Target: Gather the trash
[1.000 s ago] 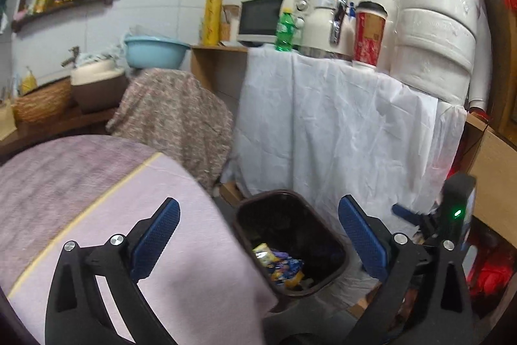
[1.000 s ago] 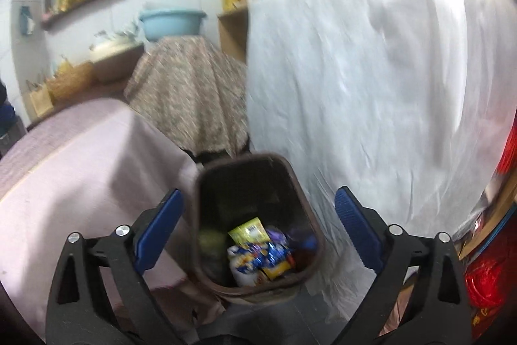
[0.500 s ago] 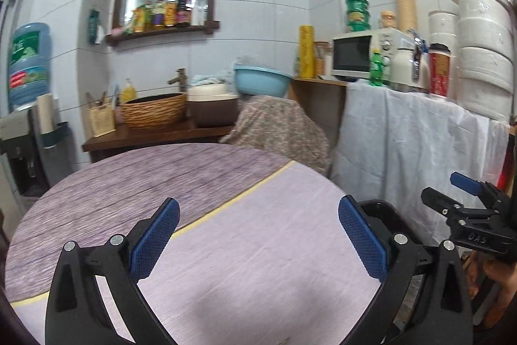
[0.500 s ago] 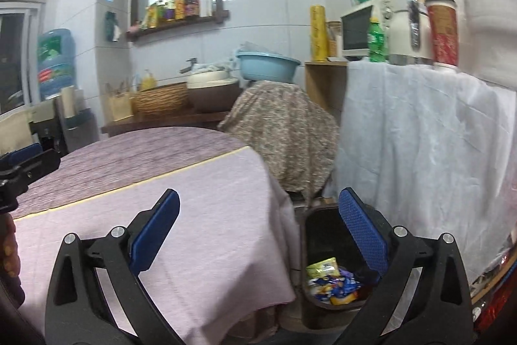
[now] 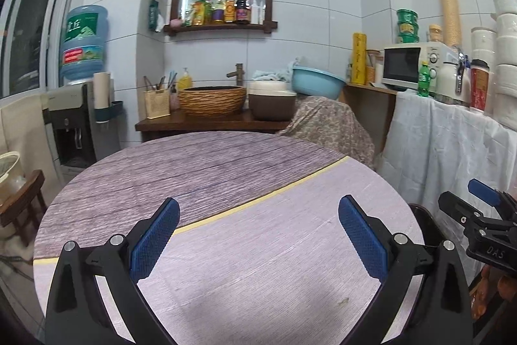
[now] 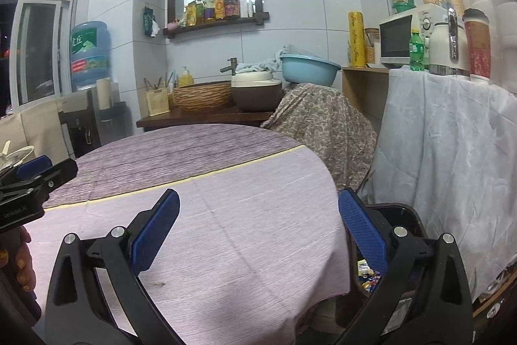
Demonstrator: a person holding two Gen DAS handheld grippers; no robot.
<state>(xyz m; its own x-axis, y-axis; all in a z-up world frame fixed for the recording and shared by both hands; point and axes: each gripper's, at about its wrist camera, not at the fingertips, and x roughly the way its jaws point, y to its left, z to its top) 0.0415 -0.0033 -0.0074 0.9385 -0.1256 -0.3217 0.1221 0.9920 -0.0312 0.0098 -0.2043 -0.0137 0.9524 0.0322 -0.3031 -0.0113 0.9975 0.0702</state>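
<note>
Both claws lift from over the bin to face the round desk [image 5: 258, 248]; left claw [image 5: 258, 240] and right claw [image 6: 258, 240] gape empty. Wrappers [image 6: 366, 275] sit in the bin [image 6: 416, 219], low right beside the right claw, the nearer one

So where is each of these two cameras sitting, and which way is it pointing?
Left wrist view: rides on the left hand-held gripper, looking along its open blue fingers over the round table to the tiled wall; the right hand-held gripper shows at the right edge.
Right wrist view: rides on the right hand-held gripper, facing the same way; the left hand-held gripper and a hand show on the left, the trash bin lower right.
Both share the table, woven basket and microwave.
</note>
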